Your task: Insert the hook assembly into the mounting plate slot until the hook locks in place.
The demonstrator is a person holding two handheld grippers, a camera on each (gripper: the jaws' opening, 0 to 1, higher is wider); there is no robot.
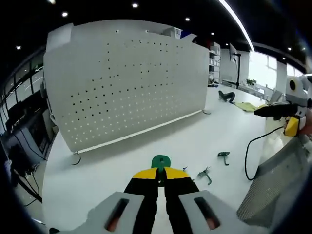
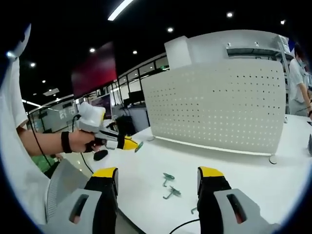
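While the left gripper (image 1: 160, 178) pinches a green hook (image 1: 160, 161) between nearly shut jaws, the perforated mounting plate (image 1: 126, 83) stands upright across the far side of the white table (image 1: 195, 141). Carry the hook straight toward a slot, level and square to the plate, then press until it seats. The right gripper (image 2: 158, 183) hangs wide open, holding nothing, above spare hooks (image 2: 169, 185) on the table.

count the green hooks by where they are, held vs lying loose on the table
held in the left gripper: 1 green hook
loose on the table: 2 green hooks
total: 3
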